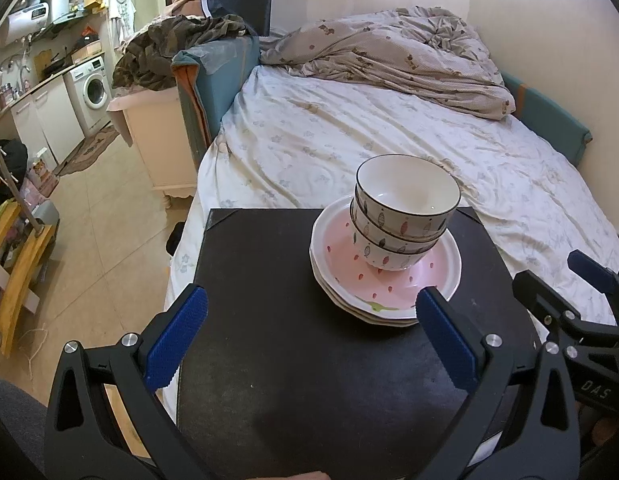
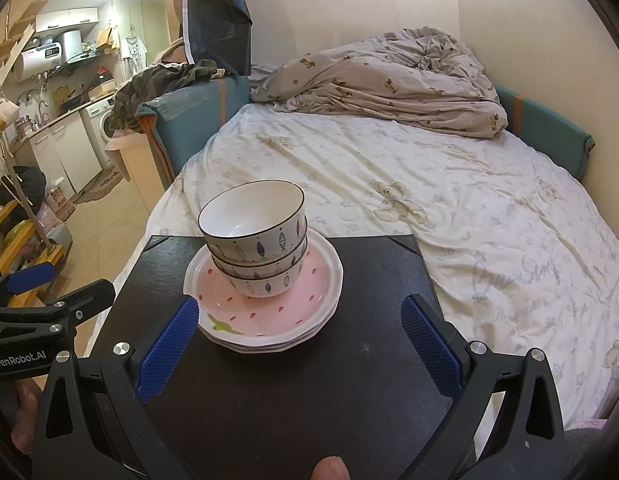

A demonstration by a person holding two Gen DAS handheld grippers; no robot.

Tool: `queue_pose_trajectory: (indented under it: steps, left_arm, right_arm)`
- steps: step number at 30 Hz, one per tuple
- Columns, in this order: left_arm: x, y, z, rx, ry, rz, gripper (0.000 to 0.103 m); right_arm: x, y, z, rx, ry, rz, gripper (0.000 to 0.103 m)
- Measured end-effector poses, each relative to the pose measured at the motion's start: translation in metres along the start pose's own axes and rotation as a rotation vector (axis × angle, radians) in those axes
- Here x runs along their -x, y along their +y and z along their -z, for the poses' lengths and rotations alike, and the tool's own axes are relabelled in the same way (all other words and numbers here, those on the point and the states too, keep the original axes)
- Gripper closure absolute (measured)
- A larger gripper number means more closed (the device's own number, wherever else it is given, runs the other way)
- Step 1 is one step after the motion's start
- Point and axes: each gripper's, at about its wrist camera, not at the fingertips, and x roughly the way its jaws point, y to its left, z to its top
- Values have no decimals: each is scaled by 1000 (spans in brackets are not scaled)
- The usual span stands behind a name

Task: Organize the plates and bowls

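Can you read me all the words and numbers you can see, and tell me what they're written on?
"GenRobot.AI": white letters on the left gripper, seen from the right wrist.
"DAS": on the right gripper, seen from the left wrist.
Grey cursive writing on the bedsheet: too faint to read.
Water heater display digits: too small to read.

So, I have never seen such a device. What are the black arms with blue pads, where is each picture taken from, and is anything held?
A person carries a hand-held gripper in each hand; each has a camera looking along its two fingers. One picture comes from the left hand-held gripper, the other from the right hand-held gripper. Both are open and hold nothing. On the black board lies a stack of pink plates, with three nested bowls on top. The board rests on a bed.
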Motion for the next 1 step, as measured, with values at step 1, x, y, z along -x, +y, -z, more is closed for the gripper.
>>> queue_pose_trajectory:
  steps: [1]
  left_arm:
    - [-1, 0, 0, -1, 2, 2, 0]
  right_arm:
    - [0, 0, -1, 1, -1, 1, 0]
